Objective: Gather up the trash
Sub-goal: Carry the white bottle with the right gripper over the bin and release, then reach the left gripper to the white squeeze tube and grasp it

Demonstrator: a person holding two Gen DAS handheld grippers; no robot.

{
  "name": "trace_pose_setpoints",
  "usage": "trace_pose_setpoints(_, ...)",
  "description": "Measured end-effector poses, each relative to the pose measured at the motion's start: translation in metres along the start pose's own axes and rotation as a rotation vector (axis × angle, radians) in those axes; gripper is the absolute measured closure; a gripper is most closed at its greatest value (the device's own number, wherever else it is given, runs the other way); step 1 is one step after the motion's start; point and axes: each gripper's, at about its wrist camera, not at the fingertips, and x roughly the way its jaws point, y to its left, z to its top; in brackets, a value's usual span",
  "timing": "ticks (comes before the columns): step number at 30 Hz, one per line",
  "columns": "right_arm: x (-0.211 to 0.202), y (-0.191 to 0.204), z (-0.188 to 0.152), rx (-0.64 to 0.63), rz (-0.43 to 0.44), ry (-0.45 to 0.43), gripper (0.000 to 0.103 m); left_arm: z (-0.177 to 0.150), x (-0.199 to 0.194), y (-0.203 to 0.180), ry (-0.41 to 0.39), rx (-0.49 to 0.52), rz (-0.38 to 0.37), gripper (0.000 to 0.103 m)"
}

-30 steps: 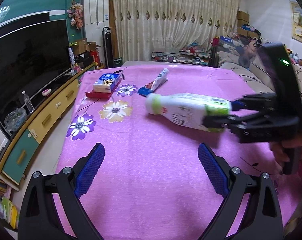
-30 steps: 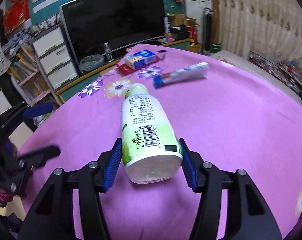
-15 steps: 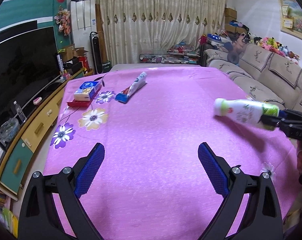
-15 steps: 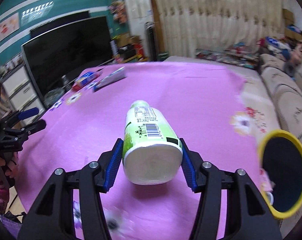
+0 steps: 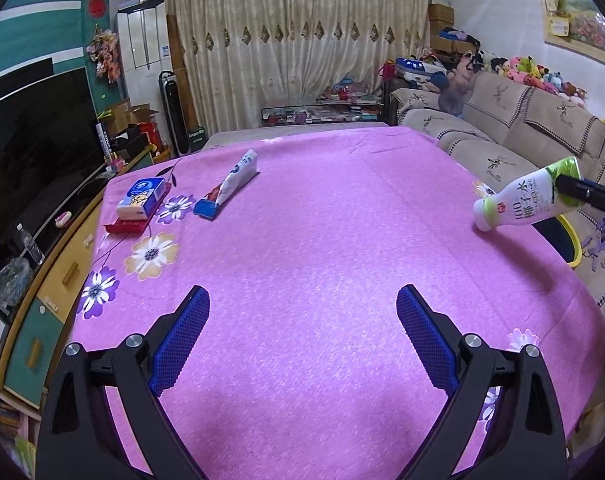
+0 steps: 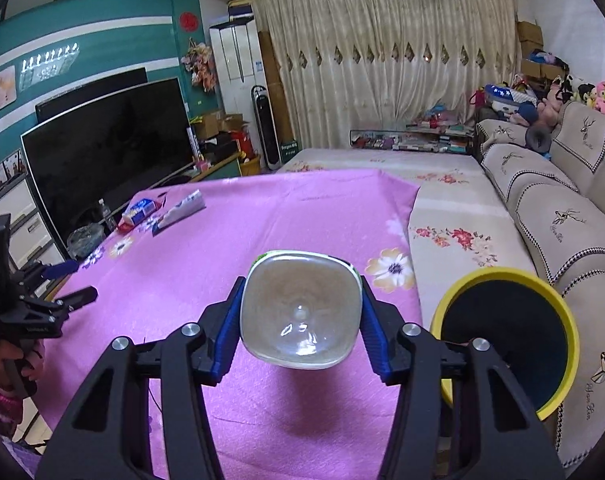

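Right wrist view: your right tongs (image 6: 300,316) clench the bottle (image 6: 300,308), pointing forward. The yellow bin (image 6: 506,340) sits just right. Left tongs (image 5: 302,340) gape, empty.

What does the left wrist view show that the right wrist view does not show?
Only the left wrist view: the bottle's printed side and cap end, and the open left claw up close. Only the right wrist view: the bottle's base, clamped in the right claw, and the whole yellow bin. Both: the pink tablecloth, tissue pack, wrapper.

Television (image 6: 106,152), sofa (image 6: 558,200), curtains (image 5: 298,64)
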Motion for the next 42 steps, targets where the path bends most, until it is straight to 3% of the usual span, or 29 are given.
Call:
trace_pose_setpoints(12,-0.031,-0.027,0.023,0.043,-0.029,-0.063,0.054,0.008,0.01,-0.008,0.011,0.019,-0.006,0.01)
trace_pose_setpoints(18,-0.044,-0.076,0.032,0.116,-0.178,-0.112,0.054,0.013,0.017,-0.015,0.017,0.04,-0.014,0.01)
trace_pose_setpoints(21,-0.023,-0.117,0.024,0.168,-0.312,-0.042,0.054,0.017,0.022,-0.019,0.02,0.054,-0.012,0.01)
trace_pose_setpoints(25,0.02,-0.165,-0.003,0.265,-0.385,0.103,0.054,0.021,0.026,-0.019,0.019,0.065,-0.009,0.01)
trace_pose_setpoints(29,0.044,-0.192,-0.027,0.341,-0.445,0.165,0.052,0.027,0.034,-0.014,0.029,0.066,-0.005,0.01)
trace_pose_setpoints(33,0.041,-0.198,-0.032,0.373,-0.52,0.125,0.03,0.035,0.046,-0.006,0.045,0.061,-0.004,0.01)
trace_pose_setpoints(36,0.034,-0.19,-0.025,0.331,-0.594,0.092,0.02,0.045,0.056,0.004,0.045,0.051,-0.009,0.01)
trace_pose_setpoints(39,0.03,-0.188,-0.019,0.307,-0.626,0.061,0.02,0.061,0.072,0.02,0.05,0.024,-0.013,0.01)
trace_pose_setpoints(42,0.024,-0.178,-0.013,0.297,-0.6,0.029,0.02,0.077,0.091,0.036,0.054,-0.005,-0.012,0.01)
